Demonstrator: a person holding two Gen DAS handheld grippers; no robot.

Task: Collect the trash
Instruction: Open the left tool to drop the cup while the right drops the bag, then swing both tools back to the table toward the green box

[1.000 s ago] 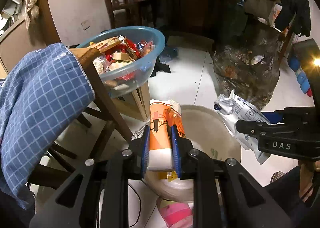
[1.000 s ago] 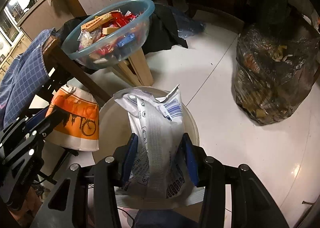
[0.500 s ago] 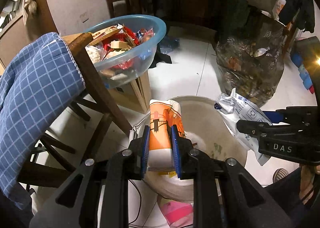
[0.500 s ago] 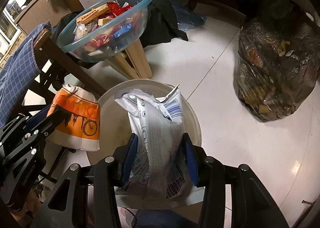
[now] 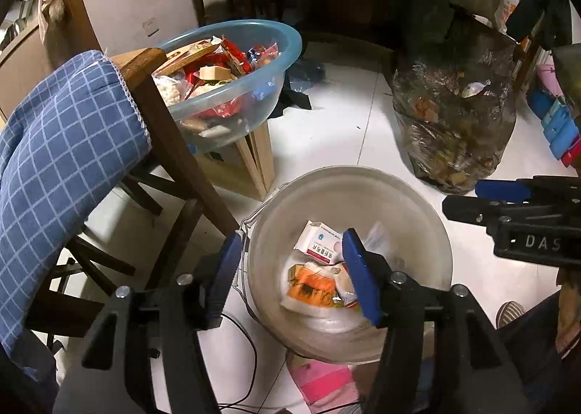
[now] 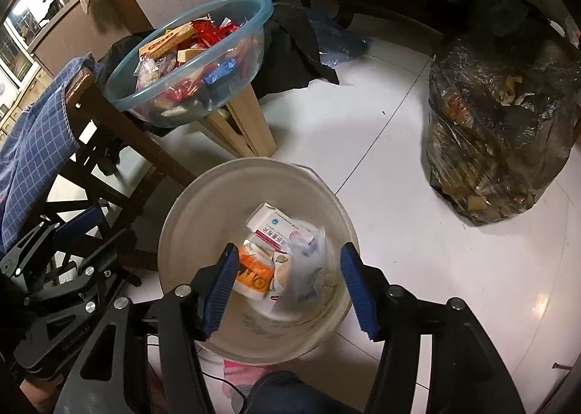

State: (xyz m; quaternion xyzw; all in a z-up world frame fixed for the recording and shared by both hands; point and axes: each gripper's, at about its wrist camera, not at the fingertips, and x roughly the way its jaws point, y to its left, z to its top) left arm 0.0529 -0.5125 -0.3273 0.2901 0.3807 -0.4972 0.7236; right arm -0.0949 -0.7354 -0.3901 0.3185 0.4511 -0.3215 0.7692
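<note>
both packets have dropped into the bucket (image 5: 432, 232) below; left gripper (image 5: 292, 265) and right gripper (image 6: 287, 281) spread wide, empty; blue bowl (image 6: 254, 14) ahead still holds wrappers.

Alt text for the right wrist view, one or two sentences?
The open right gripper hangs over a round beige plastic bucket holding an orange-and-white wrapper and a white carton. Behind stand a blue translucent bowl of snack packets and a dark full trash bag.

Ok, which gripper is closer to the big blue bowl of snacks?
Left. The left gripper hangs over the bucket on the side facing the blue bowl; the right gripper is over the bucket's far side.
</note>
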